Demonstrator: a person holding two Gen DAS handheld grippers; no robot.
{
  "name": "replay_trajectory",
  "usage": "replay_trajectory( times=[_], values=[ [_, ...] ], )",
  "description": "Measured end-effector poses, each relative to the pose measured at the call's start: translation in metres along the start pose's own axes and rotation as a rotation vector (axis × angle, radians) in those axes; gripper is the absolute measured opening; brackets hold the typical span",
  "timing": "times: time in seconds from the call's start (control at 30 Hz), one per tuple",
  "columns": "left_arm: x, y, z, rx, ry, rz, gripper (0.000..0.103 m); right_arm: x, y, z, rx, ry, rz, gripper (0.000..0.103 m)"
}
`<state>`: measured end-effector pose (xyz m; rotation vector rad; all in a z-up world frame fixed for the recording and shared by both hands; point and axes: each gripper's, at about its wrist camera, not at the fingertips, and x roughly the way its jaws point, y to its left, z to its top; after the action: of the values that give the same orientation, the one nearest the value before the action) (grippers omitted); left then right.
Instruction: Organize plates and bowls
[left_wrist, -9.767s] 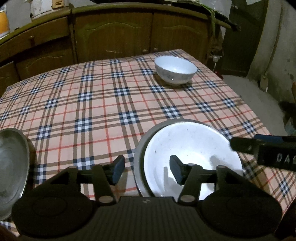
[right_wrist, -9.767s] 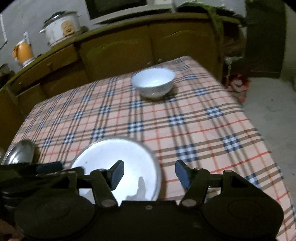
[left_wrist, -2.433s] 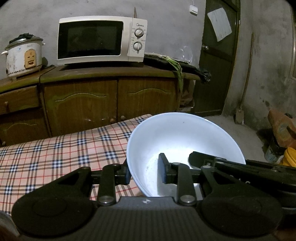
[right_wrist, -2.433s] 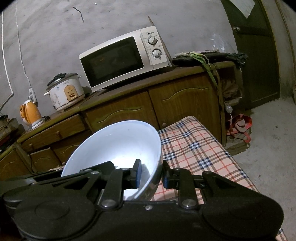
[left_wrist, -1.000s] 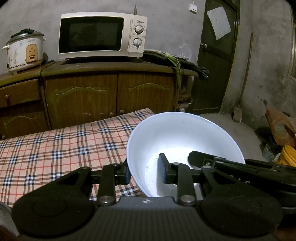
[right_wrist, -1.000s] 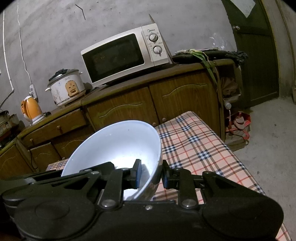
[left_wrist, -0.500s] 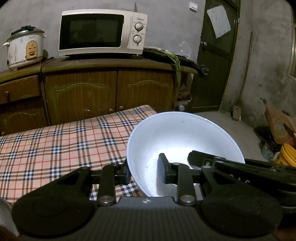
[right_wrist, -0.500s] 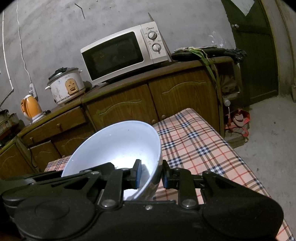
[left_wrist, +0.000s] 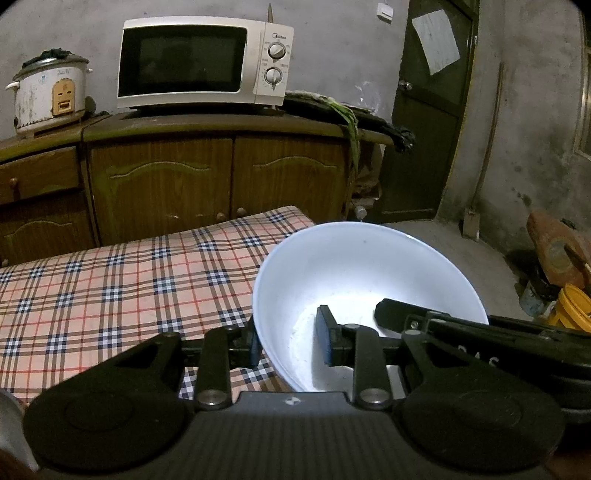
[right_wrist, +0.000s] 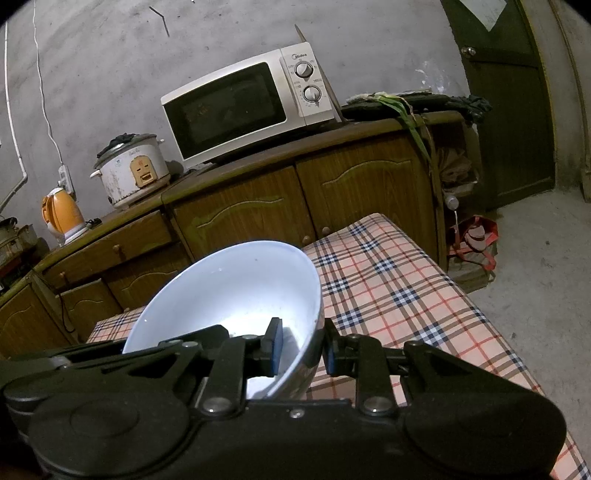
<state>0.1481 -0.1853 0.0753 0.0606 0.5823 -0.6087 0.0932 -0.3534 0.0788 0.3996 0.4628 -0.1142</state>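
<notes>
A white bowl (left_wrist: 369, 266) hangs in the air over the near right part of the plaid table (left_wrist: 110, 280), tilted toward me. My left gripper (left_wrist: 290, 345) is shut on the bowl's left wall, one pad inside and one outside. My right gripper (right_wrist: 302, 350) is shut on the opposite wall of the same bowl (right_wrist: 229, 288), also with one pad on each side. In the left wrist view the right gripper's black finger (left_wrist: 391, 314) reaches into the bowl from the right. The bowl's underside is hidden.
Beyond the table (right_wrist: 388, 288) stands a brown cabinet (left_wrist: 221, 177) with a microwave (left_wrist: 199, 62) and a rice cooker (left_wrist: 48, 96) on it. An orange kettle (right_wrist: 62, 214) stands further left. A dark door (left_wrist: 428, 110) and floor clutter (left_wrist: 561, 258) are on the right.
Both grippers keep their hold on the bowl. The cabinet and microwave have slid slightly up in both views, and a little more of the tablecloth shows.
</notes>
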Motion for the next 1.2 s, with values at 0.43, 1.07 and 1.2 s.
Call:
replay_trajectory(
  times=[0.43,1.07,1.2],
  values=[
    [-0.001,-0.001,-0.005,0.0,0.01,-0.003,0.028,-0.004,-0.003,-0.012,0.006,0.009,-0.004,0.03],
    [-0.007,-0.003,-0.017,-0.003,0.024,-0.008,0.028,-0.005,-0.003,-0.014,0.008,0.014,-0.004,0.03],
    [-0.008,-0.004,-0.018,-0.004,0.029,-0.008,0.028,-0.006,-0.004,-0.015,0.008,0.016,-0.004,0.03]
  ],
)
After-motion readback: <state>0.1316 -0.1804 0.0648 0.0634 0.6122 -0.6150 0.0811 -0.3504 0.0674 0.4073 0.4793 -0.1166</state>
